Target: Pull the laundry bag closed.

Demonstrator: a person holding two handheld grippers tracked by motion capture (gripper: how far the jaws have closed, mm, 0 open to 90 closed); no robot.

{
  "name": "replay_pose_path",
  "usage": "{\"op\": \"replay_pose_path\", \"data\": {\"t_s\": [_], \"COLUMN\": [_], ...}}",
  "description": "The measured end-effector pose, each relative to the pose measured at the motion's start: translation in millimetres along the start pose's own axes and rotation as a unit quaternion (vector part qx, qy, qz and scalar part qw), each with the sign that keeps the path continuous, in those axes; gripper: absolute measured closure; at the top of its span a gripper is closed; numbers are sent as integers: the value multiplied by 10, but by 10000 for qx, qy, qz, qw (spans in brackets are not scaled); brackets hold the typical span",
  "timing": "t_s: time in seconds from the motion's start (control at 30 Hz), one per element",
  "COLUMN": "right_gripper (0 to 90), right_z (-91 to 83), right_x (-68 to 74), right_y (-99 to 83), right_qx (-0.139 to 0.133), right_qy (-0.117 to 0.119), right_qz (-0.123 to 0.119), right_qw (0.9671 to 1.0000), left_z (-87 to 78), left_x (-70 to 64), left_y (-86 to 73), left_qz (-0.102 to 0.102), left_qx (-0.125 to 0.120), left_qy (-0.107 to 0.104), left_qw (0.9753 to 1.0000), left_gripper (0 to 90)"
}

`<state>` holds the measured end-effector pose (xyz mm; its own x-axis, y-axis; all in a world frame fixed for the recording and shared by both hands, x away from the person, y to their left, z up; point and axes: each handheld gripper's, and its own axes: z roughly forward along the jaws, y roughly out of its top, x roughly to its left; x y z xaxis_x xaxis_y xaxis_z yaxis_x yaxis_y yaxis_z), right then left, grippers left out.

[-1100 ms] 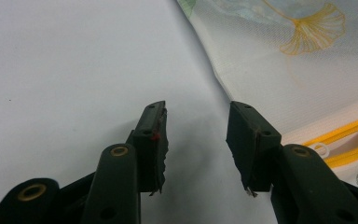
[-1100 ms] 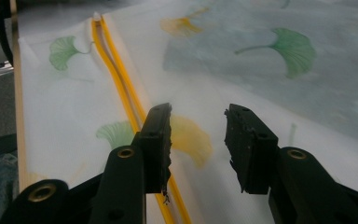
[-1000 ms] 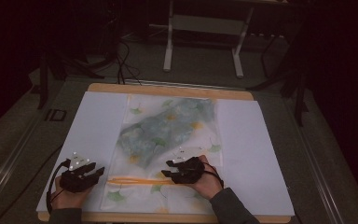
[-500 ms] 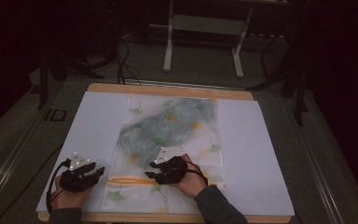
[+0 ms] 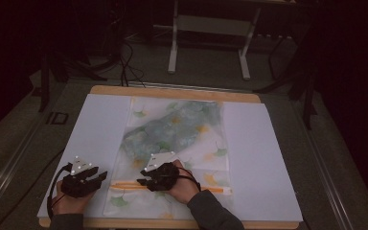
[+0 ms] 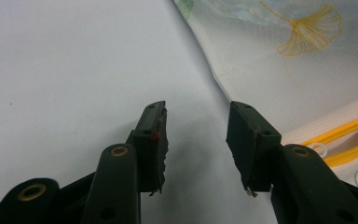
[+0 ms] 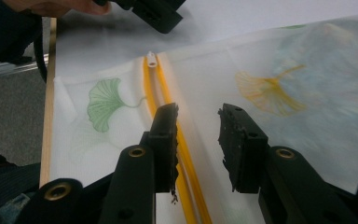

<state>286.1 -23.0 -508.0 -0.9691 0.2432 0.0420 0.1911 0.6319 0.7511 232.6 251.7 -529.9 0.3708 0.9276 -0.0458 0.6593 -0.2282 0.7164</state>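
The pouch (image 5: 175,143) zip (image 7: 168,100) had been approached leftward by the gaping, empty right gripper (image 5: 146,182); the left gripper (image 5: 98,178) waited agape, empty.

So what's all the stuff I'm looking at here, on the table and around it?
Table: one, wooden edge, centre of the high view.
White sheet: one, white, covering most of the table.
Mesh bag: one, translucent white printed with green and yellow leaves, flat on the sheet's middle.
Zipper: one, yellow, across the bag's near end; white pull at its end.
Metal stand: one, pale grey, on the floor beyond the table.
Cables: several, black, on the floor behind.
Left gripper: black, jaws open, over the sheet beside the bag.
Right gripper: black, jaws open, over the zipper.
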Motion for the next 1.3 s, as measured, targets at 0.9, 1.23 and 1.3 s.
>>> {"op": "replay_pose_path", "data": {"t_s": [0.9, 1.23, 1.3], "right_gripper": [730, 756, 760], "right_z": [608, 808, 833], "right_x": [220, 234, 230], "right_y": [251, 324, 319], "right_qx": [154, 291, 320], "right_qy": [362, 338, 329], "right_qz": [-240, -253, -251], "right_qw": [9989, 9987, 9986], "left_z": [-28, -36, -35], "left_x": [17, 41, 39], "left_y": [-5, -15, -15], "left_qz": [-7, -37, -37], "left_qx": [-47, -19, -12], "left_qy": [-90, -87, -91], "left_qw": [9999, 10000, 10000], "left_gripper": [577, 577, 577]}}
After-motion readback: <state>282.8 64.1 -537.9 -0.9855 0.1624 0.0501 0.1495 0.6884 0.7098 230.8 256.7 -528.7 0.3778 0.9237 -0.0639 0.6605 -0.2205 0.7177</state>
